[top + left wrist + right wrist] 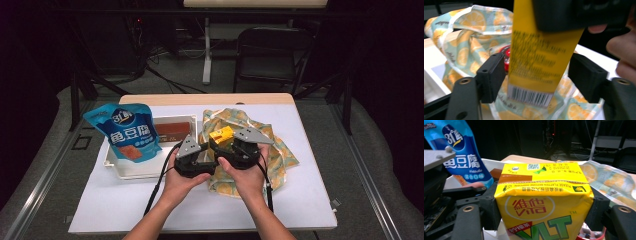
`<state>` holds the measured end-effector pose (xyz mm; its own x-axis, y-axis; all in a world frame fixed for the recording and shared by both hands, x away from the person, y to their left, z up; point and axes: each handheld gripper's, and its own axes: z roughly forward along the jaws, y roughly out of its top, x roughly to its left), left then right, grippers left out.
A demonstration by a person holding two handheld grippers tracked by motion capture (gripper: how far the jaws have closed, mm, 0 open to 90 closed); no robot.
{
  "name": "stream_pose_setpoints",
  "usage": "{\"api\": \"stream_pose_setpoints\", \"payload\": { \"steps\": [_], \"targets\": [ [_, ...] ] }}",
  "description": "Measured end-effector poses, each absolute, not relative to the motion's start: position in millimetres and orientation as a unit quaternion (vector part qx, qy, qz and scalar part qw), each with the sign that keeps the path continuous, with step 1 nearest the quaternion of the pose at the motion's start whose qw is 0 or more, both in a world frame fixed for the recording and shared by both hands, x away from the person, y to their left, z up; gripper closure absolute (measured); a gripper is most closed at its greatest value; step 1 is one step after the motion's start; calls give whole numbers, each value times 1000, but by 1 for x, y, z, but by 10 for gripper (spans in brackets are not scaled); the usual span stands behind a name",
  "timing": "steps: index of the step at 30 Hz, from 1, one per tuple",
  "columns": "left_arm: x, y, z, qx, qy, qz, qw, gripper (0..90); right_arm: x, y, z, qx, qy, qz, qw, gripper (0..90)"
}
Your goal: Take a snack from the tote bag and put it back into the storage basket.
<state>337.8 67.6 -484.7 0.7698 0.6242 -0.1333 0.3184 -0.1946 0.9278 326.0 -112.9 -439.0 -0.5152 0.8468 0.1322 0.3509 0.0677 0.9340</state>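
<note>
High view puts both grippers together over the near middle of the white-covered table (125, 200), above the lemon-print cloth bag (280, 150). The right gripper (227, 145) holds a yellow lemon-tea carton (221, 135), and the left gripper (202, 150) faces it from the other side.

Right gripper view has the carton (541, 202) square between that gripper's own two black jaws, both pads pressed flat against its sides: the claw is clamped on the carton, whose top fold and red-and-green front face the camera.

Left gripper view looks at the carton's side (539, 60), with its fine print and barcode, hanging down from the right gripper's dark body (584, 12). The carton sits between the left jaws; one pad stands at its edge, while a clear gap remains on the other side, so this claw is apart and not gripping.

Left of the hands, a blue fish-tofu snack pouch (127, 131) leans in a white tray (145, 169) beside a brown box (170, 131).
</note>
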Motion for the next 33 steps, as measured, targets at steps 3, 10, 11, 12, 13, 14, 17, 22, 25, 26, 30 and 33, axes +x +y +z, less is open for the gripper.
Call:
{"api": "stream_pose_setpoints", "payload": {
  "steps": [3, 10, 11, 12, 13, 14, 17, 22, 25, 26, 30, 33],
  "targets": [
    [339, 70, -484, 763, 309, 128, 554, 374, 324, -109, -439, 430, 694, 529, 234, 296],
    [341, 71, -484, 760, 306, 123, 560, 393, 321, -104, -438, 422, 699, 533, 222, 296],
    [341, 70, -485, 760, 307, 125, 560, 392, 321, -103, -439, 421, 699, 534, 221, 296],
    [340, 69, -485, 757, 313, 133, 558, 393, 320, -101, -439, 420, 699, 535, 222, 296],
    [341, 71, -485, 759, 307, 127, 560, 400, 319, -101, -439, 419, 701, 532, 222, 295],
    [341, 71, -485, 760, 306, 125, 560, 414, 319, -100, -439, 419, 701, 533, 222, 295],
    [341, 74, -485, 764, 297, 116, 560, 457, 320, -102, -440, 418, 702, 535, 215, 292],
    [336, 74, -483, 758, 301, 126, 565, 499, 320, -102, -440, 405, 704, 543, 212, 278],
    [338, 78, -482, 760, 295, 105, 570, 508, 319, -101, -438, 403, 697, 554, 212, 203],
    [339, 80, -482, 760, 297, 105, 569, 509, 319, -102, -437, 405, 696, 556, 206, 160],
    [341, 87, -484, 757, 309, 114, 565, 510, 315, -106, -432, 406, 690, 561, 212, 139],
    [342, 93, -484, 749, 320, 116, 568, 511, 312, -111, -428, 402, 685, 570, 213, 132]
  ]
}}
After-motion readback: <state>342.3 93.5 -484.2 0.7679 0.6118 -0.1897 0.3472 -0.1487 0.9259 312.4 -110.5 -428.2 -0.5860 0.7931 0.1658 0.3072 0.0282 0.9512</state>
